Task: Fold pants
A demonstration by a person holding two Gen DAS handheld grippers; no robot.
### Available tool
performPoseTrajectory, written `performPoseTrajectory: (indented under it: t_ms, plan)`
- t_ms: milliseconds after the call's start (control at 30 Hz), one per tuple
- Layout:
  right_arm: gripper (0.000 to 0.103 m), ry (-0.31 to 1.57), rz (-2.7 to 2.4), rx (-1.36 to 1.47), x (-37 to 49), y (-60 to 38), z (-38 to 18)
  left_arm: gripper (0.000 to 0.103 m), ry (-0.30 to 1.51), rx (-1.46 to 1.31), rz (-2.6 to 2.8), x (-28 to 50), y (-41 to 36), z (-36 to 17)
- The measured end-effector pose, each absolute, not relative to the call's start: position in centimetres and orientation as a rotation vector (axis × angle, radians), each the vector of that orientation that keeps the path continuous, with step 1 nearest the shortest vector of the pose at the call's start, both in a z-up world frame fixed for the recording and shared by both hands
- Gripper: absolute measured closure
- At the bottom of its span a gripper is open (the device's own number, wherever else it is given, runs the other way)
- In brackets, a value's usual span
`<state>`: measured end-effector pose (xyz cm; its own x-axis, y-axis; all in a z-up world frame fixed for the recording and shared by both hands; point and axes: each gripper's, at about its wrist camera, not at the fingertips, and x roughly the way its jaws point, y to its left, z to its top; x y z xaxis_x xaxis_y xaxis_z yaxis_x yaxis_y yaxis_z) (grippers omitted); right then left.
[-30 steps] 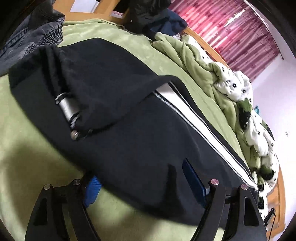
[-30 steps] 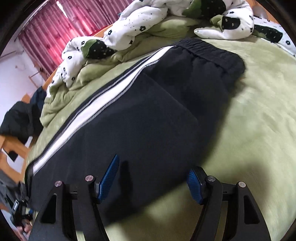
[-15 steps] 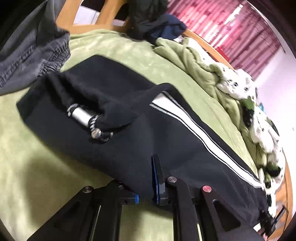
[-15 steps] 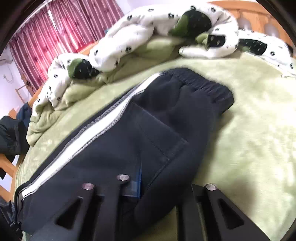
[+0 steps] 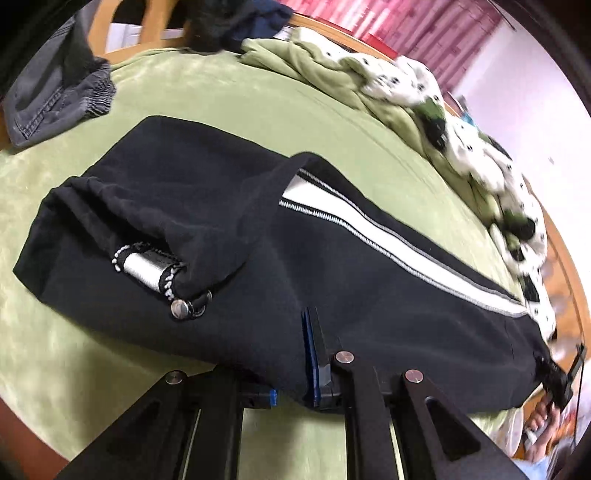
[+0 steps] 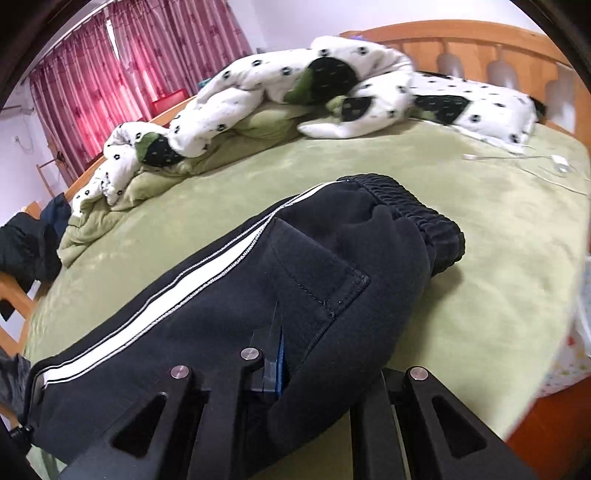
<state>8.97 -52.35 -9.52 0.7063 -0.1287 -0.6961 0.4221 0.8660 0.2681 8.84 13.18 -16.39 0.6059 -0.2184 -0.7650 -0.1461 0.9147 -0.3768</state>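
Black pants (image 5: 351,280) with a white side stripe (image 5: 399,236) lie lengthwise on the green bed. The leg end is folded back, with a silver cuff tab (image 5: 147,273) showing. My left gripper (image 5: 291,369) is shut on the near edge of the pants around mid-leg. In the right wrist view the pants (image 6: 221,314) end in an elastic waistband (image 6: 417,214). My right gripper (image 6: 295,369) is shut on the near edge of the pants beside the back pocket (image 6: 317,273), and the cloth bunches up over it.
A rumpled white and green spotted duvet (image 6: 280,88) lies along the far side of the bed. Grey jeans (image 5: 55,99) lie at the bed's corner. A white cable and charger (image 6: 554,162) lie near the wooden headboard (image 6: 480,51). Dark clothes (image 5: 236,18) hang over the footboard.
Both grippers were open around the near edge of the pants one second ago. Both have closed on the cloth and lifted it slightly, bunching it.
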Motion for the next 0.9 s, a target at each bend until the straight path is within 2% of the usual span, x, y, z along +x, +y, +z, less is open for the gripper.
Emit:
performPoseTrajectory:
  t_ms: [67, 167, 200, 233, 267, 300, 367, 433, 500, 667, 900]
  plan:
    - [0.091, 0.736, -0.322, 0.455, 7.4, -53.7, -10.3, 0.089, 0.929, -0.403, -0.017, 8.3, 12.7, -16.9]
    - [0.089, 0.793, -0.308, 0.498, 7.0, -54.4, -12.6, 0.08, 0.965, -0.403, -0.007, 8.3, 12.9, -17.5]
    - [0.08, 0.814, -0.318, 0.49, 6.9, -54.3, -13.5, 0.074, 0.984, -0.402, -0.008, 8.3, 13.0, -17.4]
    - [0.062, 0.824, -0.328, 0.481, 6.6, -54.2, -13.9, 0.07, 0.995, -0.388, -0.019, 7.9, 13.2, -17.0]
    - [0.054, 0.842, -0.335, 0.46, 6.2, -54.0, -14.4, 0.059, 0.991, -0.367, -0.023, 7.4, 13.2, -16.7]
    - [0.049, 0.844, -0.329, 0.435, 5.7, -53.9, -14.6, 0.045, 0.984, -0.34, -0.019, 6.4, 13.3, -16.5]
    - [0.049, 0.818, -0.305, 0.388, 4.0, -54.0, -14.4, 0.035, 0.957, -0.281, 0.017, 4.9, 13.6, -15.6]
    - [0.039, 0.792, -0.284, 0.392, 2.7, -55.0, -13.7, 0.035, 0.935, -0.266, 0.021, 3.8, 13.9, -14.9]
    - [0.033, 0.765, -0.282, 0.433, 2.1, -56.2, -12.9, 0.035, 0.928, -0.298, 0.03, 2.8, 14.3, -14.5]
    - [0.029, 0.726, -0.345, 0.587, 3.6, -60.4, -12.1, 0.035, 0.894, -0.395, 0.049, 2.1, 14.3, -14.3]
    - [0.029, 0.774, -0.358, 0.847, 9.3, -63.6, -16.4, 0.035, 0.861, -0.301, 0.068, 3.5, 12.9, -13.3]
